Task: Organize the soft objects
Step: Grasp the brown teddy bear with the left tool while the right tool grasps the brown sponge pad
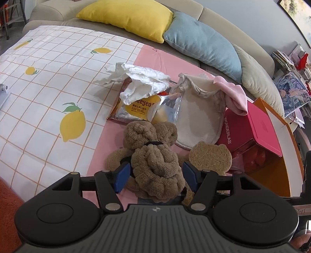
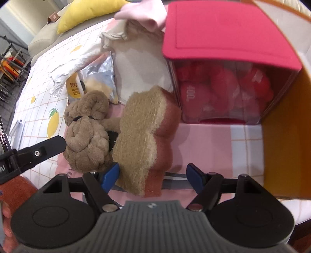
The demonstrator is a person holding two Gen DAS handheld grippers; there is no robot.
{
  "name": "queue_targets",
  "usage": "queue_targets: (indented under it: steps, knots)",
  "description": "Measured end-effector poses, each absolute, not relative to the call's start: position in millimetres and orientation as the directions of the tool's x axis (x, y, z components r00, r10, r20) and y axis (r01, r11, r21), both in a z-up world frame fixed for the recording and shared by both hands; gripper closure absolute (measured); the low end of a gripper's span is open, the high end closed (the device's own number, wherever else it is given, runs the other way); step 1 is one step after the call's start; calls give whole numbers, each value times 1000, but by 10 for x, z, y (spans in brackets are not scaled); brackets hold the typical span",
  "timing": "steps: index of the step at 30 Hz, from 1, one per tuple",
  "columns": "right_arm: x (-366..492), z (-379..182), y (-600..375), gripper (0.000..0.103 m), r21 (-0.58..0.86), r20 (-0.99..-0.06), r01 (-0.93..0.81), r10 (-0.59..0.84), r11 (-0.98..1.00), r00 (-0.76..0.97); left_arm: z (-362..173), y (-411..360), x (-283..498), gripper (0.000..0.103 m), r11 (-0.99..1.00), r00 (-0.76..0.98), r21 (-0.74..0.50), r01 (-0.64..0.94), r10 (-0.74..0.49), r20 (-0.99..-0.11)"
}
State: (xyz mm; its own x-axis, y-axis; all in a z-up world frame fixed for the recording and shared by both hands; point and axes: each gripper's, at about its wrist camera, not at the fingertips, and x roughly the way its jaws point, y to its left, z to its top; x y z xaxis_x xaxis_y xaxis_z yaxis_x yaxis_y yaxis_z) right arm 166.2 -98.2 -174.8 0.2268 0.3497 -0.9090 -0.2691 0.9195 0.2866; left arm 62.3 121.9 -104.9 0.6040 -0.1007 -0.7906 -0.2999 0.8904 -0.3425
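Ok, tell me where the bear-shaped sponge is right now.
The bear-shaped sponge stands on edge on the pink cloth between the right gripper's open fingers, with the brown plush toy on its left and the red-lidded box behind to its right.

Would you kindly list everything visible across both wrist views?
plush toy: 1, brown, between left fingers
sponge: 1, tan and pink, between right fingers
box: 1, pink lid, clear front, beside sponge
wipes pack: 1, silver and yellow, behind plush
tissue: 1, white, on pack
pouch: 1, cream, behind sponge
cloth: 1, pink, over box
pillows: yellow, blue, on sofa
sheet: 1, lemon-print
left gripper: open around plush
right gripper: open around sponge
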Motion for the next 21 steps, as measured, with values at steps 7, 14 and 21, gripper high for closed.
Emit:
queue_targets:
  steps: [7, 14, 21]
  knots:
    - [1635, -1726, -987, 55, 340, -886, -296, 410, 893, 218, -1156, 1190, 689, 21, 896, 599, -330, -298, -94, -795]
    - [1502, -1435, -974, 64, 204, -881, -408, 349, 890, 321, -1219, 1099, 748, 17, 918, 584, -289, -272, -81, -808]
    - [1330, -1427, -846, 65, 30, -879, -529, 274, 848, 390, -1367, 1010, 846, 16, 934, 546, -249, -255, -74, -834]
